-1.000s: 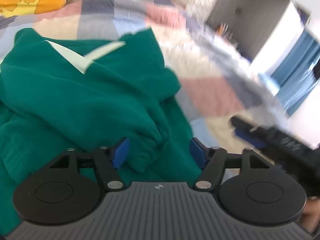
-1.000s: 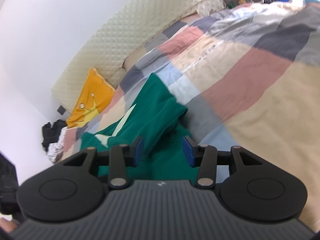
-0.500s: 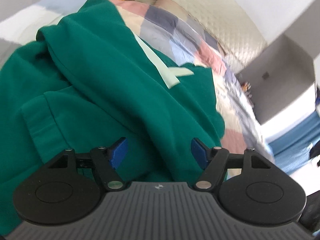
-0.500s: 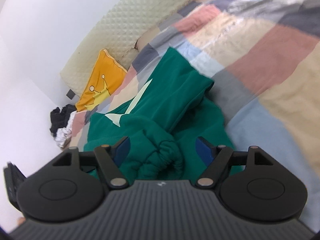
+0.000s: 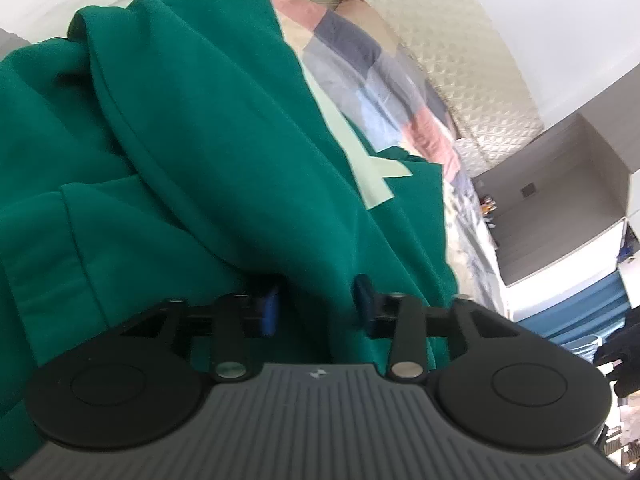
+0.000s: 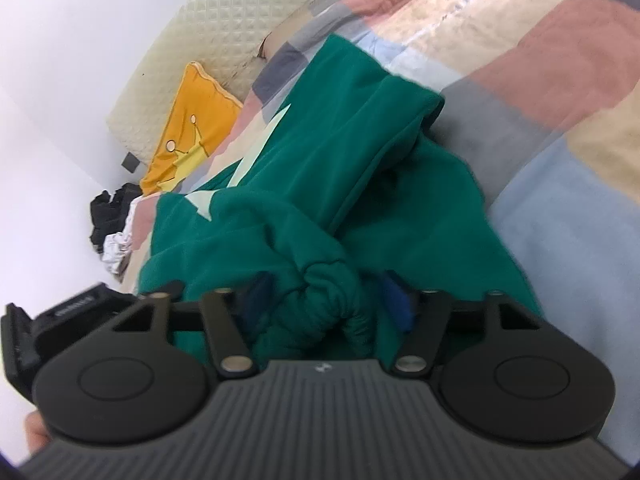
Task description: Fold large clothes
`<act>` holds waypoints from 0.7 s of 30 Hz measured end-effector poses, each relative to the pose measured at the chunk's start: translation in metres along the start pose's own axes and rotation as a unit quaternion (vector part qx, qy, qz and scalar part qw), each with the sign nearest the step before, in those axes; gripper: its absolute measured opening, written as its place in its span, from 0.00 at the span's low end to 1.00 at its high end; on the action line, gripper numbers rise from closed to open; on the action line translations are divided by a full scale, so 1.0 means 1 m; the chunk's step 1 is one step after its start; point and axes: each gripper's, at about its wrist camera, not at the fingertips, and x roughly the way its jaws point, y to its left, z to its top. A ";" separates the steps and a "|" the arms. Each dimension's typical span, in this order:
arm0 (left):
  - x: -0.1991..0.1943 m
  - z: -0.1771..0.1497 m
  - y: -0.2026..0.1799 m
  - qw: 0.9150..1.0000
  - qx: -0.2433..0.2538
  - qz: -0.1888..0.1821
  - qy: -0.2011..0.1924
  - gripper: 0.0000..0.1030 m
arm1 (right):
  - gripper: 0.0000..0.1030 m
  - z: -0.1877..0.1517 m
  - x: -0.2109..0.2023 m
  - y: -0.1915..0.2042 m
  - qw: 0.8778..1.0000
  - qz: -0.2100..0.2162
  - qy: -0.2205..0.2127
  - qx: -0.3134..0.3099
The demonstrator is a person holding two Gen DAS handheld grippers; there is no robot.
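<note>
Gathering the crumpled dark-green fleece sweatshirt with a pale-mint stripe (image 6: 304,184) looks like the step in hand: both tools nosed into the heap, no fold yet laid, garment bunched on the pastel patchwork quilt (image 6: 560,80) of the bed, near the orange crown-print cushion (image 6: 188,128) and the cream quilted headboard (image 6: 224,32).

Closing now, the left gripper (image 5: 316,304), blue pads (image 5: 269,308) partway in, a thick roll of green cloth bulging between them; pressing or merely flanking, cannot tell, the cloth covering the inner pad faces.

Closing too, the right gripper (image 6: 324,300), jaws roughly half apart around the gathered elastic cuff (image 6: 332,288) of a sleeve; cuff between the pads, firm contact blurred and not clear.

Next move, by judgement: finishing both pinches, then lifting and drawing apart to spread the sweatshirt flat before any fold. Calls for a secure bite on few layers, since a thick wad could slip or drag the whole heap along.
</note>
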 end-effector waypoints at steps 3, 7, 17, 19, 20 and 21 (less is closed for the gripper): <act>-0.001 -0.001 -0.003 1.000 0.006 0.000 -0.006 0.19 | 0.41 -0.003 -0.005 0.009 1.000 -0.009 -0.007 -0.026; -0.015 -0.002 -0.011 1.000 0.017 -0.012 -0.018 0.10 | 0.33 -0.002 -0.018 0.022 0.998 -0.008 -0.024 -0.057; -0.049 -0.011 -0.022 0.999 0.041 -0.004 -0.019 0.10 | 0.31 0.002 -0.044 0.041 0.994 -0.001 -0.065 -0.089; -0.042 -0.018 -0.028 0.997 0.075 0.034 -0.003 0.10 | 0.31 0.000 -0.031 0.037 0.995 -0.027 -0.043 -0.089; -0.039 -0.021 -0.031 0.995 0.088 0.045 0.000 0.10 | 0.31 -0.002 -0.023 0.033 0.995 -0.042 -0.029 -0.086; -0.035 -0.024 -0.033 0.993 0.103 0.057 0.002 0.11 | 0.31 -0.004 -0.018 0.030 0.995 -0.052 -0.019 -0.086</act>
